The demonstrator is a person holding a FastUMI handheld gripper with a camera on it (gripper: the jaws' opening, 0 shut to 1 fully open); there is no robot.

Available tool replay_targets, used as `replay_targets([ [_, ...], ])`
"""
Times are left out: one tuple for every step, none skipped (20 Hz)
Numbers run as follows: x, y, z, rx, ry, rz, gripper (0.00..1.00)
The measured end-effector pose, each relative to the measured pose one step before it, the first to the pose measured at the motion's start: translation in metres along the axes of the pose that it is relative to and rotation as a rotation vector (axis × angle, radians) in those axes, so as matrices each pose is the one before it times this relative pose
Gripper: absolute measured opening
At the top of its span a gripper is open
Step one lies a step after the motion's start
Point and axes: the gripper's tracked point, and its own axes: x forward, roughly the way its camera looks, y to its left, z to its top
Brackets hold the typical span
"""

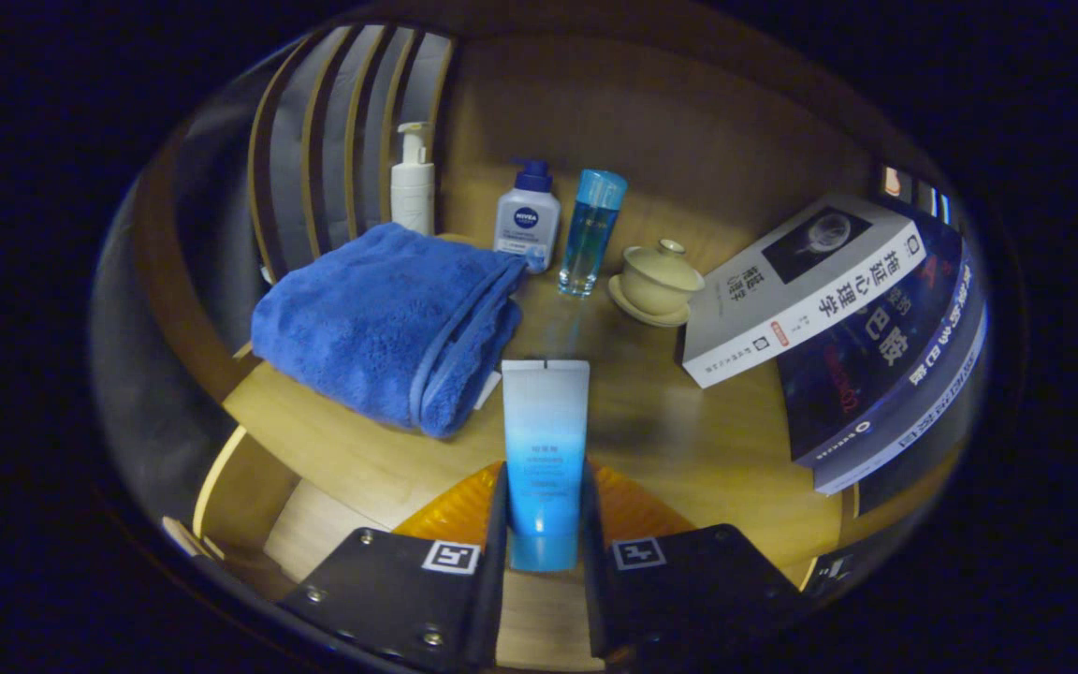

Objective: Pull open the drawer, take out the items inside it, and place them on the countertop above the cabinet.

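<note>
My gripper (545, 510) is shut on a blue-and-white squeeze tube (545, 440), both fingers pressing its lower end. The tube points ahead over the wooden countertop (689, 440), and whether it touches the wood cannot be told. A folded blue towel (389, 323) lies on the countertop just ahead and left of the tube. Below and left of my fingers the open drawer (249, 496) shows its pale inner wall and floor.
Along the back wall stand a white pump bottle (413, 183), a white bottle with a blue cap (527, 220) and a clear blue bottle (591, 232). A lidded tea bowl on a saucer (659, 281) sits right of them. Stacked books (838, 318) lie at the right.
</note>
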Motion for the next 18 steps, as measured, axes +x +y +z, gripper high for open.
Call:
replay_targets([
  [0.00035,-0.00138,0.00084,-0.00363,-0.00807,-0.00878,0.38],
  [0.00047,-0.00178,0.00024,-0.00808,-0.00979,-0.01192,0.44],
  [-0.00079,-0.00158,0.00582,-0.00373,-0.03090,-0.01024,0.44],
  [-0.00218,-0.00170,0.00626,-0.00247,-0.03278,-0.01485,0.45],
  [-0.00395,-0.00295,0.00898,-0.00093,-0.03811,-0.01268,0.53],
  [-0.00353,-0.00210,0.00727,0.00435,-0.04160,-0.01323,0.60],
  [-0.00561,-0.00272,0.00909,0.00068,-0.04247,-0.01551,0.60],
  [-0.00654,-0.00431,0.00865,-0.00183,-0.04489,-0.01683,0.65],
  [-0.00691,-0.00326,0.01101,-0.00382,-0.05051,-0.01224,0.67],
  [-0.00536,-0.00069,0.00899,-0.00794,-0.04704,-0.00598,0.68],
  [-0.00846,-0.00033,0.00677,-0.01194,-0.03519,-0.00371,0.70],
  [-0.00505,-0.00206,-0.00008,-0.01192,-0.02517,0.00339,0.70],
  [-0.00862,0.00089,0.00183,-0.00558,-0.02324,0.00050,0.70],
  [-0.00805,0.00393,0.00321,-0.00149,-0.01910,0.00508,0.70],
  [-0.00786,0.00424,0.00235,0.00593,-0.01568,0.01169,0.70],
  [-0.00813,0.00576,-0.00035,0.01008,-0.00829,0.01943,0.70],
  [-0.00868,0.00717,-0.00120,0.01525,0.00029,0.02450,0.70],
  [-0.00914,0.00933,-0.00206,0.01723,-0.00124,0.02659,0.70],
])
